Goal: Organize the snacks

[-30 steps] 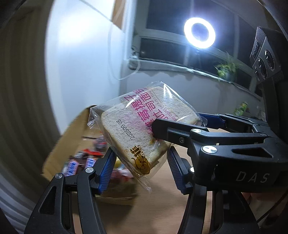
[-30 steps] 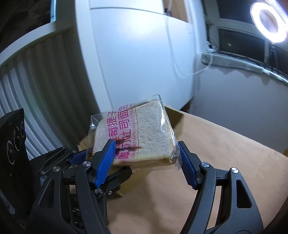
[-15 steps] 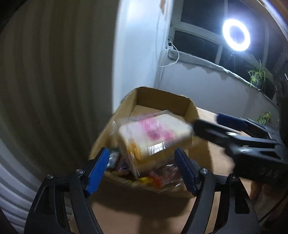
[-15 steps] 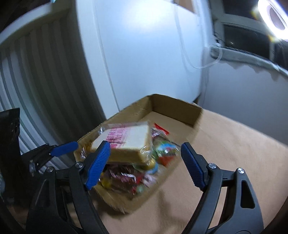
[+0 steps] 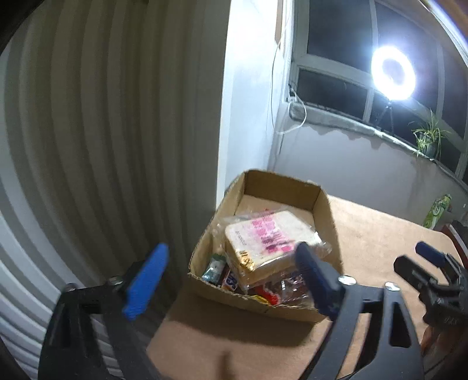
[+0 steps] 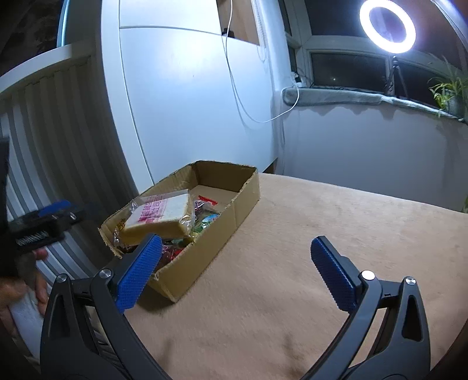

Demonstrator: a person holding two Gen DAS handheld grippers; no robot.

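Opening both jaws wide and empty, we are leaving the bagged toast (image 5: 269,239) lying in the cardboard box (image 6: 248,193); no loose snacks are showing on the desk (image 6: 321,233).

A domestic room, arranged for filming, is indicated; a lit ring light (image 6: 387,26) on a tripod is set before a dark window (image 5: 330,87); a potted plant (image 5: 428,140) is kept on the sill; a white cabinet (image 6: 190,96) and a pleated curtain (image 5: 102,131) are seen; a table (image 6: 321,233) is covered in tan cloth.
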